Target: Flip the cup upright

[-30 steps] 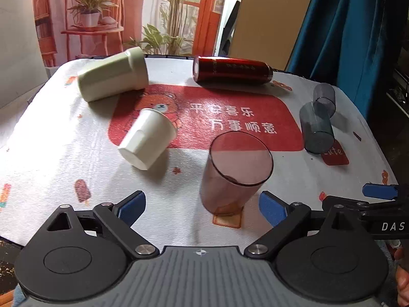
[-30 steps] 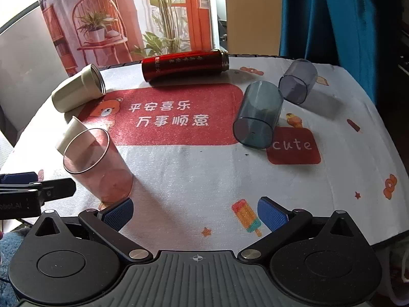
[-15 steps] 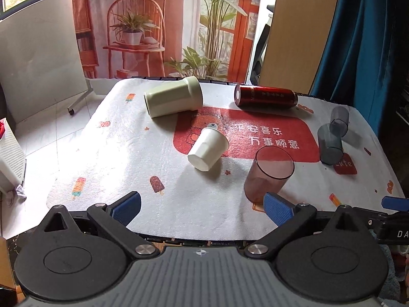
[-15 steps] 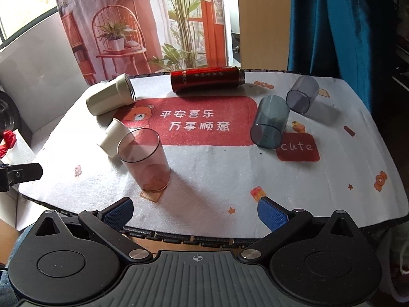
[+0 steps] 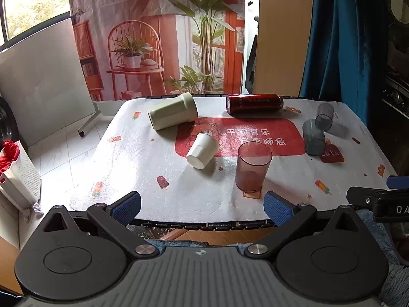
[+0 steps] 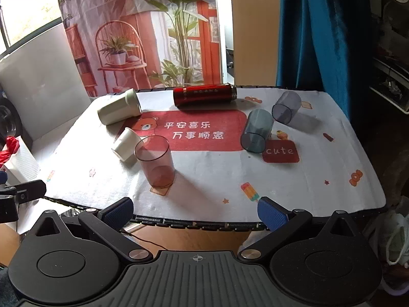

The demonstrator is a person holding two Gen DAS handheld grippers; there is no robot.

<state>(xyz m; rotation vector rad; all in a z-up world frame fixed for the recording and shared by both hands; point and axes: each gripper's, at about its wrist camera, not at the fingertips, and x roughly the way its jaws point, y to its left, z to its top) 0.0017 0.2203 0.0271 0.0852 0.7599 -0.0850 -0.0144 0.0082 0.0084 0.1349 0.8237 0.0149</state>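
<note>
A clear pink cup (image 5: 251, 166) (image 6: 156, 161) stands upright near the front of the table. A small white cup (image 5: 202, 150) (image 6: 124, 143), a large cream cup (image 5: 172, 111) (image 6: 118, 110), a blue-grey cup (image 5: 313, 137) (image 6: 256, 134) and a grey cup (image 5: 324, 116) (image 6: 285, 107) lie on their sides. My left gripper (image 5: 202, 206) is open and empty, off the table's front edge. My right gripper (image 6: 195, 211) is open and empty, also off the front edge.
A red bottle (image 5: 254, 103) (image 6: 204, 94) lies on its side at the back of the table. The white printed cloth (image 5: 143, 168) (image 6: 294, 179) covers the table. A white basket (image 5: 18, 176) stands on the floor at the left.
Both grippers have drawn back and up from the table, open and empty. The pink cup stands where it was. Nothing on the table has moved.
</note>
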